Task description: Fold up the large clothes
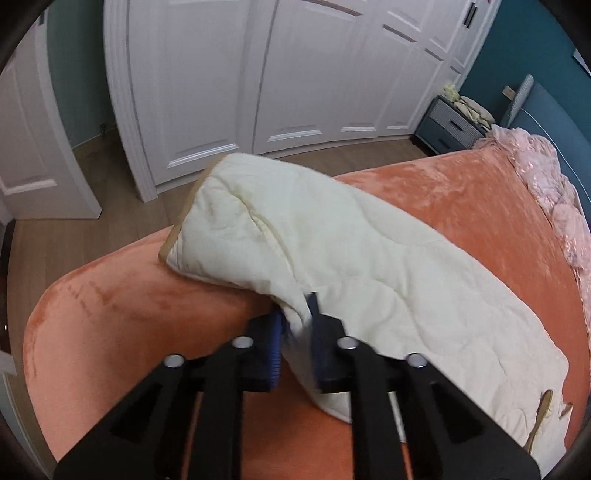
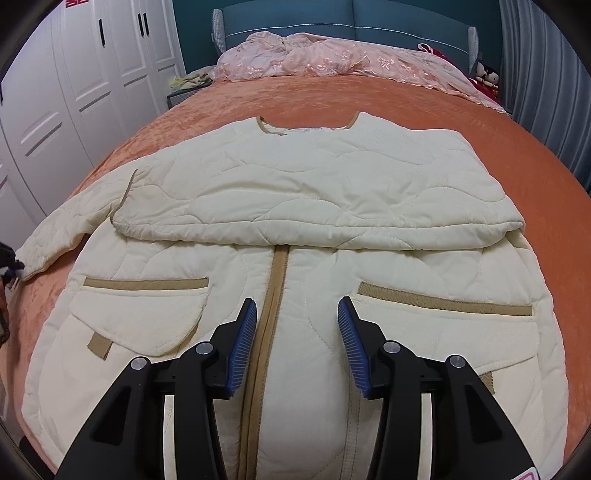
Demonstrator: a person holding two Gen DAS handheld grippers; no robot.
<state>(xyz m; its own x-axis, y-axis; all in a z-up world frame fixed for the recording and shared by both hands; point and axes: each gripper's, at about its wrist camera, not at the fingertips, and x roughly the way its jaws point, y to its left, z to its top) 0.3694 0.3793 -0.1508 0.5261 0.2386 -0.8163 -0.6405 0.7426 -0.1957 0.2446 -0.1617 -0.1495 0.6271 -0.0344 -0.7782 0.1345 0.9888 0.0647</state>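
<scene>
A cream quilted jacket (image 2: 295, 266) with tan trim lies front up on the orange bed cover (image 2: 369, 96). One sleeve (image 2: 314, 192) is folded flat across its chest. The other sleeve (image 2: 66, 225) stretches out to the left. In the left wrist view that sleeve (image 1: 295, 229) rises in a hump off the bed, and my left gripper (image 1: 297, 325) is shut on a pinch of its fabric near the edge. My right gripper (image 2: 297, 302) hovers open over the tan zipper band (image 2: 275, 295), between the two pockets, with nothing between its fingers.
A crumpled pink blanket (image 2: 332, 59) lies along the blue headboard (image 2: 332, 22). White wardrobe doors (image 1: 258, 74) and wooden floor (image 1: 110, 206) flank the bed's left side. A grey nightstand (image 1: 447, 125) stands by the headboard. The bed's rounded corner (image 1: 55, 314) is close to my left gripper.
</scene>
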